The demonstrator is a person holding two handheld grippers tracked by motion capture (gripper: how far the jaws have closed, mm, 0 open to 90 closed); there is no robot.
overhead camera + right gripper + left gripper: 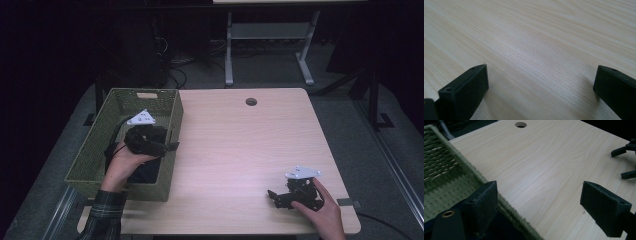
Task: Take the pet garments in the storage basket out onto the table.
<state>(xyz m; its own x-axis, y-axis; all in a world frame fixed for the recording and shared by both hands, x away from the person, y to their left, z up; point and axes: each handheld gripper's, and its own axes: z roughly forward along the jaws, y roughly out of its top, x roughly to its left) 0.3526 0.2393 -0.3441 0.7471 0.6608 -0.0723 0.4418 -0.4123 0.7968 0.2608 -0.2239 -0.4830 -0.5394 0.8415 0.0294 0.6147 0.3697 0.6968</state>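
Hovering over the right-hand wall of the woven olive-green rectangular basket (90, 150), the left gripper (172, 146) has its jaws spread wide and nothing between them; in the left gripper view one foam pad (484, 205) sits over the braided rim (506, 207) and the other over bare wood. Basket stands at about 9 o'clock on the pale wooden tabletop (240, 150), with its near-left corner hanging past the table edge. Something dark lies inside it under the hand; too shadowed to say what. Right gripper (271, 196), at about 5 o'clock, rests low on the tabletop, jaws likewise parted and empty, pointing toward 9 o'clock. Judgement: the step in hand looks like work at the basket wall, either taking the rim or reaching inside. To do it well, square the jaws across the rim so both pads meet the weave flat, then close slowly; woven wall will likely flex, so a grip near a corner should hold steadier. Mind the overhang: a pull toward 6 o'clock could tip the basket off. Round cable hole (251, 102) at 12 o'clock, well apart. Nothing between the two grippers; the trailing cable near the left hand might snag on the weave.
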